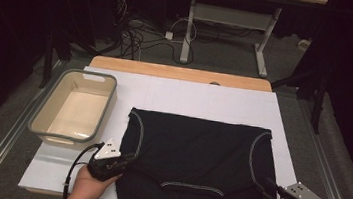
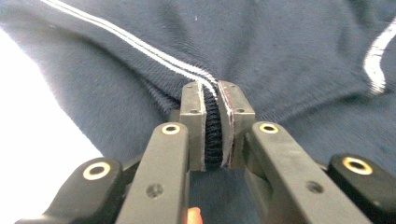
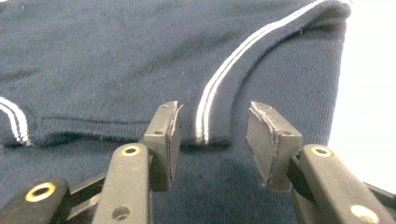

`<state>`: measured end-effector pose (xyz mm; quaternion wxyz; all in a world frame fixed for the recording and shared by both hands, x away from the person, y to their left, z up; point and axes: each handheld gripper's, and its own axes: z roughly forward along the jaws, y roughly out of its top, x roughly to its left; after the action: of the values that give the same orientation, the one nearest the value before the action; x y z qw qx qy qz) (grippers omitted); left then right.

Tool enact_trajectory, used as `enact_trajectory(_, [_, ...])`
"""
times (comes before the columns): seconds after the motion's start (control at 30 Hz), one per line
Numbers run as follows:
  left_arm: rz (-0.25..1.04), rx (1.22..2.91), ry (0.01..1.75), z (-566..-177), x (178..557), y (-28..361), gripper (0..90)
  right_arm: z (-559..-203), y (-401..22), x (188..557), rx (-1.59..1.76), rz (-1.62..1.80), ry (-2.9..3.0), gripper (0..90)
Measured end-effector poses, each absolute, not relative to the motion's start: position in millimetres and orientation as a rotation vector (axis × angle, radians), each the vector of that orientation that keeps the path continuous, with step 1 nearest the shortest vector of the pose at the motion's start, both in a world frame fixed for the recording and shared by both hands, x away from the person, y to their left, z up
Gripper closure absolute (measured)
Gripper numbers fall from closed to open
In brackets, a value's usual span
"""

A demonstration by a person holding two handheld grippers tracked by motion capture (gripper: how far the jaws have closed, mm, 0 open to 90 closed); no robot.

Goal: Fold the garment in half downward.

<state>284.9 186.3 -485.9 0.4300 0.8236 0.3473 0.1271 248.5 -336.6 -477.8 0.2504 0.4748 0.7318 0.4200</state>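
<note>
A dark navy knitted garment with white double stripes lies folded flat on the white sheet. My left gripper is at the garment's near left edge. In the left gripper view its jaws are shut on a ribbed fold of the cloth, which is pinched between the pads. My right gripper is at the garment's near right corner. In the right gripper view the jaws stand apart over the garment's striped hem, and the pads do not press on it.
A grey plastic bin stands empty at the left of the sheet, beyond my left gripper. The wooden table edge shows at the back. On the dark floor behind are cables and a desk frame.
</note>
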Motion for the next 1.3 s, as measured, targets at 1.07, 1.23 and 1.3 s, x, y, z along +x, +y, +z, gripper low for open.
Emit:
enact_trajectory(1.07, [0.282,2.307,0.484,-487,259,71,70.4,-478,-332,228,1.232,1.088,2.051,81.1])
enact_trajectory(1.23, [0.257,2.258,0.462,-478,257,81,78.0,-477,-330,223,1.22,1.081,2.039,81.1])
enact_trajectory(1.3, [0.241,2.223,0.452,-471,251,87,77.9,-474,-329,221,1.203,1.082,2.03,81.2])
